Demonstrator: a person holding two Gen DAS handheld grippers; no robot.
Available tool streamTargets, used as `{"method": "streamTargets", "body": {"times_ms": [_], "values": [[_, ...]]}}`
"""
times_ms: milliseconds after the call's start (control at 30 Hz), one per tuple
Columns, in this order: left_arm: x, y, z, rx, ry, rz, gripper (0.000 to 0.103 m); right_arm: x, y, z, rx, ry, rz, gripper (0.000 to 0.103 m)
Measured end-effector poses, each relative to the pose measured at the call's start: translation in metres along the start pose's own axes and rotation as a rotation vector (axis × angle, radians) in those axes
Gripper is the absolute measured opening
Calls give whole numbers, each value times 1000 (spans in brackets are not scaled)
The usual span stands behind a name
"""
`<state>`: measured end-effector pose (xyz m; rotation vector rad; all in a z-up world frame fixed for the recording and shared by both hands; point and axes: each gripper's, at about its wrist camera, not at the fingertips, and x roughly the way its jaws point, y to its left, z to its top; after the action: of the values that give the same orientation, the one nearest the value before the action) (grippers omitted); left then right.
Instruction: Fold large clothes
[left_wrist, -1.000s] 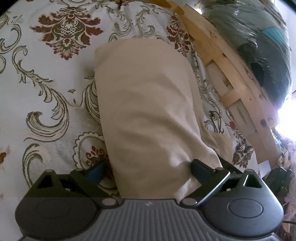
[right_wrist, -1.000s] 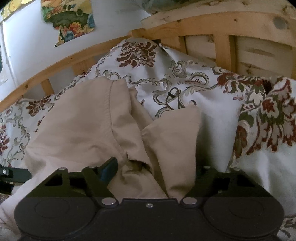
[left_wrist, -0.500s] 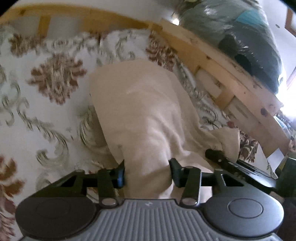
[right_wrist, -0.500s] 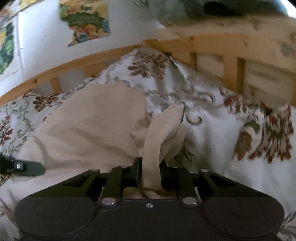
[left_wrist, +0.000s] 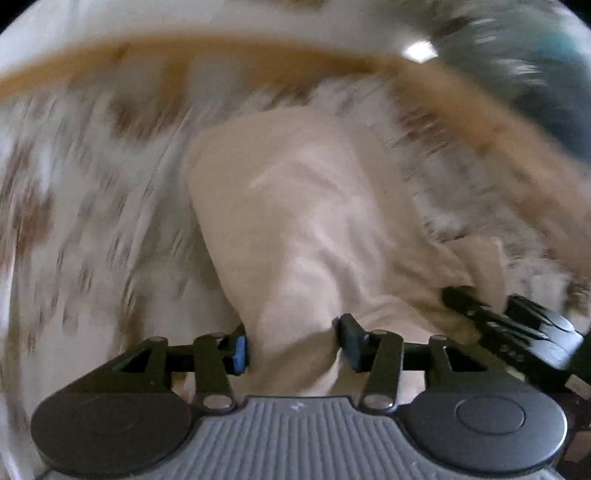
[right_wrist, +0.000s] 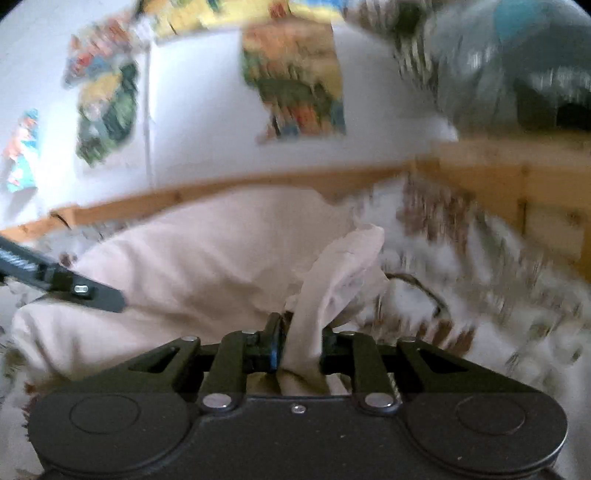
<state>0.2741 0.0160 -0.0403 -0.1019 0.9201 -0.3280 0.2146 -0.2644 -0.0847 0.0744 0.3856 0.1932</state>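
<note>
A beige garment (left_wrist: 295, 221) lies on a floral bedsheet (left_wrist: 74, 240); both views are motion-blurred. My left gripper (left_wrist: 293, 347) is shut on a thick bunch of the garment's near edge and lifts it. My right gripper (right_wrist: 301, 354) is shut on another bunch of the beige garment (right_wrist: 207, 266), whose corner flap stands up above the jaws. The right gripper (left_wrist: 491, 314) shows at the right of the left wrist view. The left gripper's finger (right_wrist: 55, 280) shows at the left of the right wrist view.
A wooden bed frame (right_wrist: 517, 173) runs along the far and right sides of the bed. A dark plastic-wrapped bundle (left_wrist: 535, 85) sits on top of it at the right. A white wall with coloured pictures (right_wrist: 295, 81) is behind.
Both grippers went from open around the garment's near edge to shut on it, and have since lifted it up and tilted toward the wall.
</note>
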Motion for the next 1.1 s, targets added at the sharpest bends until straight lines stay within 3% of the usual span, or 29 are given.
{"method": "streamTargets", "body": {"times_ms": [67,167,233,267,300,367,467,633,833,1100], "values": [[-1,16,-7,-97,-22,-14,59,18,-6,-12,45,103,4,44],[-8,19,-8,-149,-43,-29,63,24,-30,-16,185,157,-6,64],[-12,9,-10,-117,-58,2,74,20,-46,-14,289,148,2,70],[-18,4,-14,-100,-71,17,87,19,-49,-13,313,144,3,71],[-21,-2,-14,-92,-80,22,92,18,-50,-13,320,146,1,71],[-31,-10,-24,-76,-92,11,93,15,-49,-13,327,152,0,75],[-49,-21,-40,-90,-144,35,103,13,-44,-14,335,166,10,84],[-58,-42,-54,-17,-182,100,102,-5,-47,-9,333,141,-11,102],[-72,-57,-65,-34,-296,158,102,-23,-45,-4,307,142,-22,102],[-85,-66,-79,0,-313,195,102,-54,-19,9,112,41,-43,102]]}}
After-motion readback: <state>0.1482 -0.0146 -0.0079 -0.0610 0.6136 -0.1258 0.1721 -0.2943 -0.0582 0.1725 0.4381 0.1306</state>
